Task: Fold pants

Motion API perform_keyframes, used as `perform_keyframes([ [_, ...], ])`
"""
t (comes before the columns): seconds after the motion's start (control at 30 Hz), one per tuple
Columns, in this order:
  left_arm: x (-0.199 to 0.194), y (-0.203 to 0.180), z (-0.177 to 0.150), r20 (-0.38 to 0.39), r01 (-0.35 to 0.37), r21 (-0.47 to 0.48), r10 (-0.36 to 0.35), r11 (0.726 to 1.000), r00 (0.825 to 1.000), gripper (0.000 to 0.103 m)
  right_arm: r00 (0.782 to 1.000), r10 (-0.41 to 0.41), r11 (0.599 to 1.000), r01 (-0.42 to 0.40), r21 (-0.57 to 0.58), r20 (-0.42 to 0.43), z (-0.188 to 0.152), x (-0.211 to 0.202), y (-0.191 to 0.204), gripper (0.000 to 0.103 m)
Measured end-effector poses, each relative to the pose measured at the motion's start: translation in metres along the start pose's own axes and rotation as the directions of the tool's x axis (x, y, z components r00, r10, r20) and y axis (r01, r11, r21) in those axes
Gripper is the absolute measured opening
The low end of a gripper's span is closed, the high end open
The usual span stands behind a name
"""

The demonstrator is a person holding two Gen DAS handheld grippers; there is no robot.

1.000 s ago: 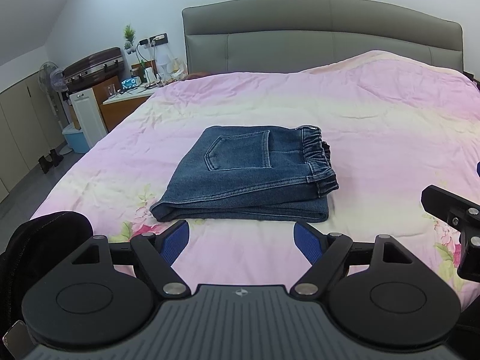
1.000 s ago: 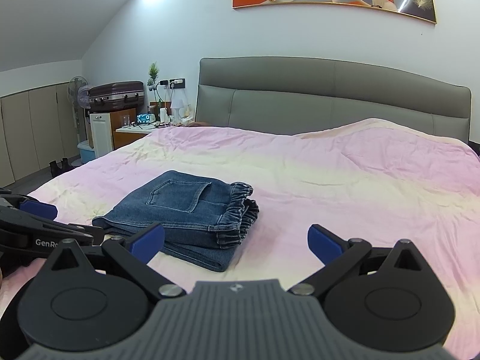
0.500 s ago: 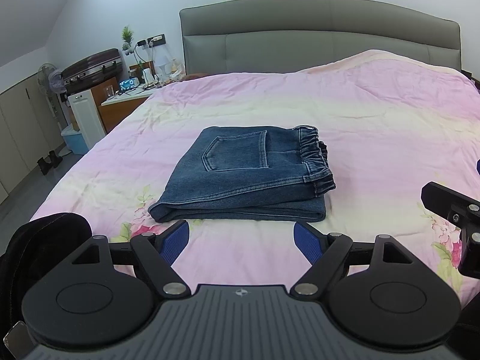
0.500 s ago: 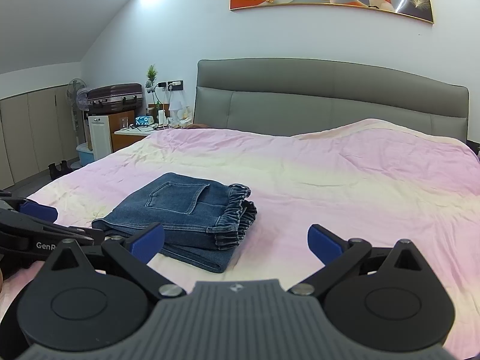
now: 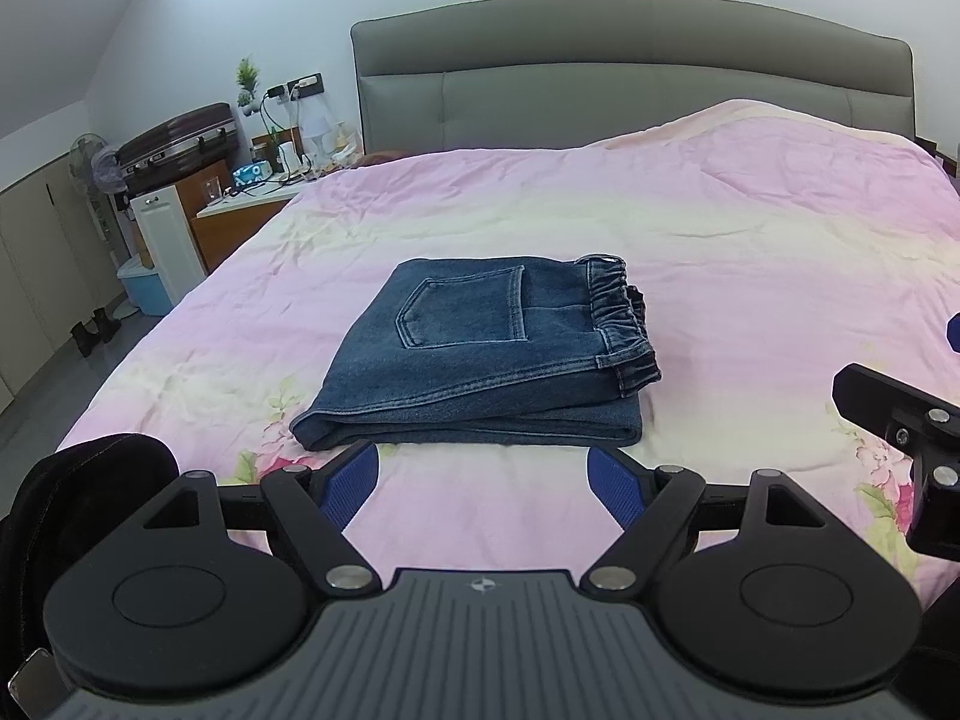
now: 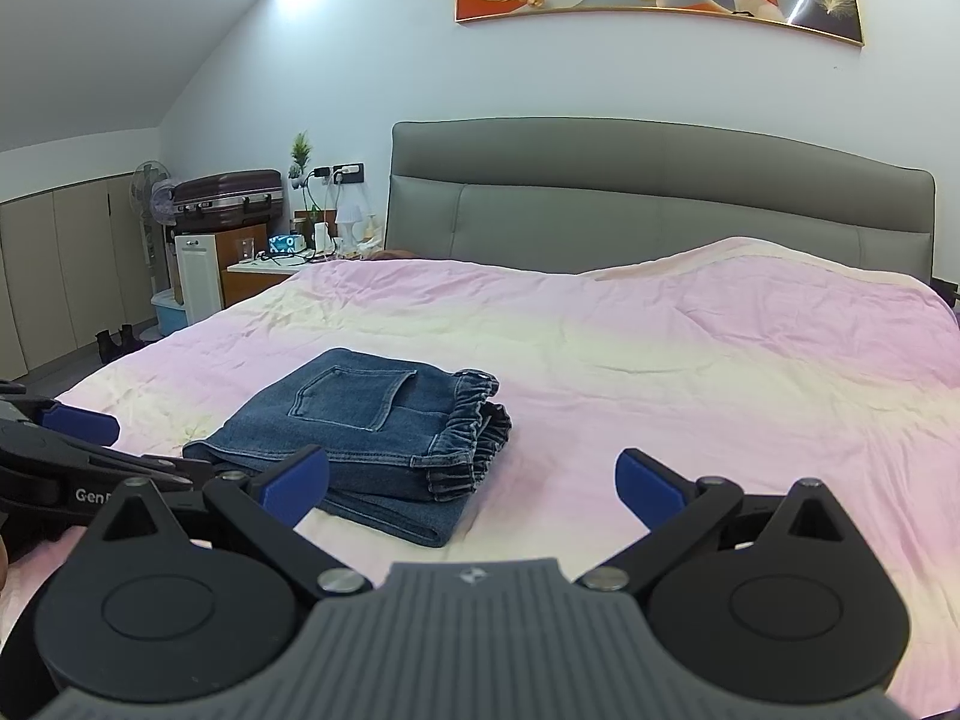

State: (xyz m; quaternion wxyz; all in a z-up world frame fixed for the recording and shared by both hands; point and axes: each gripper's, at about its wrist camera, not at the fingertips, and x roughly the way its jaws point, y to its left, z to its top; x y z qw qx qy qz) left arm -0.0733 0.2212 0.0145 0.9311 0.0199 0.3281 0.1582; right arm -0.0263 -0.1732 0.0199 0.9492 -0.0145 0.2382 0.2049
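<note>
Blue denim pants (image 5: 480, 354) lie folded into a compact stack on the pink bedspread (image 5: 750, 252), back pocket up, elastic waistband to the right. My left gripper (image 5: 483, 477) hovers just short of the stack's near edge, open and empty. From the right wrist view the pants (image 6: 366, 426) sit left of centre, and my right gripper (image 6: 471, 480) is open with nothing between its blue pads, its left pad (image 6: 297, 483) overlapping the stack's near corner in the picture. The left gripper (image 6: 72, 456) shows at that view's left edge, beside the pants.
A grey padded headboard (image 5: 630, 78) closes the far end of the bed. Left of the bed stand a nightstand (image 5: 240, 222) with small items, a white cabinet, a suitcase (image 5: 174, 144) and a fan. A dark sleeve (image 5: 78, 498) sits at the lower left.
Both views have drifted back slightly from the pants. The stack itself has not moved, and both grippers stay open.
</note>
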Motion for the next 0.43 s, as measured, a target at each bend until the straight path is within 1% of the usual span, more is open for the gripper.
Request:
perform_keyframes([
  [0.2,-0.0017,-0.0013,0.0004,0.004,-0.003,0.004,0.003,1.0,1.0,0.093,1.0,-0.005,1.0,0.005,0.003,0.002,0.0011,-0.0013,-0.0005,0.098],
  [0.43,-0.005,-0.0017,0.0005,0.006,0.01,-0.002,-0.01,1.0,1.0,0.093,1.0,-0.01,1.0,0.01,0.008,0.003,0.0029,-0.0039,-0.0011,0.098],
])
